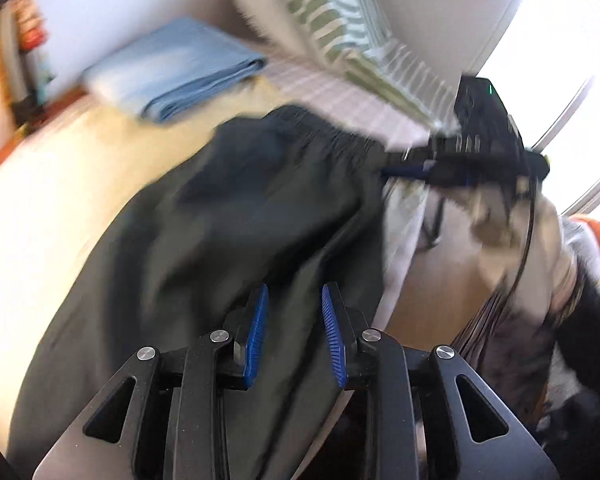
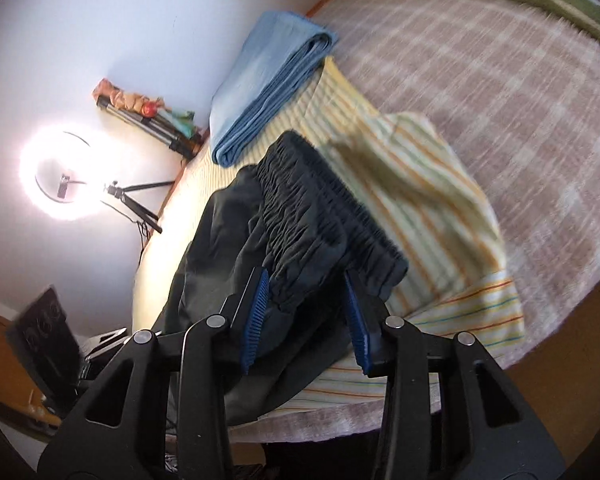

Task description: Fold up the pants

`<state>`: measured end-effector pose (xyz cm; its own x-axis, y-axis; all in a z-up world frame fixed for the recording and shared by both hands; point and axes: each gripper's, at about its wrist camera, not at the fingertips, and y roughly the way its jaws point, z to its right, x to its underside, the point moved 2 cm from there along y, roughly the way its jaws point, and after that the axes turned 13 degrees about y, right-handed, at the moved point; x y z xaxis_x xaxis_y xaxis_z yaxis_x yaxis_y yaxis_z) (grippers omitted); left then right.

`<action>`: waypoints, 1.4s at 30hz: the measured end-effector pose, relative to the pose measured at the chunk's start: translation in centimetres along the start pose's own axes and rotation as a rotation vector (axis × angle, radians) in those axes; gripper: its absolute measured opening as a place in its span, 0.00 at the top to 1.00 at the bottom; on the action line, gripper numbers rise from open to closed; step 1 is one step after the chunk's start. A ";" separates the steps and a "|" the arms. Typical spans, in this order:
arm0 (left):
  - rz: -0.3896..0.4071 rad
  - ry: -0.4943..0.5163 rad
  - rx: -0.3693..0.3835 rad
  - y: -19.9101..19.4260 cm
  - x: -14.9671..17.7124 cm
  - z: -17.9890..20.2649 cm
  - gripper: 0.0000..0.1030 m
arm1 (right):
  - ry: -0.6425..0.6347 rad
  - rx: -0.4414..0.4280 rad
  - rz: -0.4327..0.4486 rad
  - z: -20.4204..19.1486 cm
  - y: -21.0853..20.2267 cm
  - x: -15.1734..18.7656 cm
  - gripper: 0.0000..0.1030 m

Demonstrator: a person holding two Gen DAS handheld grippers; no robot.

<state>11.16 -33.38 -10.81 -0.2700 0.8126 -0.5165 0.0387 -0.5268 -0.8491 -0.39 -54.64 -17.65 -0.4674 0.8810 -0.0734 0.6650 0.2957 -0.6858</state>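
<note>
Dark pants (image 1: 240, 208) lie spread on the bed, blurred in the left wrist view. My left gripper (image 1: 296, 336) hovers over a pant leg with its blue pads (image 1: 260, 332) apart; the cloth shows in the gap, untouched as far as I can tell. In the right wrist view the gathered elastic waistband (image 2: 312, 204) lies between the parted fingers of my right gripper (image 2: 306, 316), which does not pinch it. From the left wrist view, the right gripper (image 1: 404, 170) sits at the waistband's far end.
A folded blue cloth (image 2: 264, 80) lies on the bed beyond the pants. A yellow striped sheet (image 2: 420, 200) covers a checked blanket (image 2: 500, 80). A ring light (image 2: 62, 176) glows by the wall. A person's sleeve (image 1: 560, 280) is at the right.
</note>
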 end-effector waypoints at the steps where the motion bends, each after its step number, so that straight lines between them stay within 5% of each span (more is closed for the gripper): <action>1: -0.014 -0.004 -0.011 -0.2 1.2 -0.2 0.75 | 0.007 -0.004 -0.004 0.0 0.1 0.0 0.56; 8: -0.097 -0.007 -0.077 1.4 6.8 0.9 0.75 | 0.002 0.047 0.005 -0.7 1.4 0.0 0.55; 20: -0.138 0.185 -0.226 3.3 7.1 3.3 0.74 | -0.018 0.100 0.041 -1.2 2.0 -0.6 0.55; 22: -0.122 0.180 -0.211 3.1 7.0 3.1 0.96 | -0.034 0.111 0.046 -1.4 2.0 -0.6 0.55; 29: -0.049 0.070 -0.115 1.1 6.5 1.7 0.98 | -0.079 0.123 0.090 -1.9 1.3 -0.8 0.83; 37: -0.007 0.072 -0.020 -1.1 6.6 3.5 0.98 | -0.104 0.082 0.153 -2.4 -1.4 -0.7 0.86; 42: -0.047 0.127 0.014 1.2 7.4 5.5 0.98 | -0.134 0.174 0.147 -1.5 -1.1 -0.1 0.86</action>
<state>3.89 -29.38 -15.07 -0.1471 0.8610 -0.4870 0.0156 -0.4902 -0.8715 -0.19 -54.53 -15.82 -0.4538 0.8498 -0.2682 0.6267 0.0903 -0.7740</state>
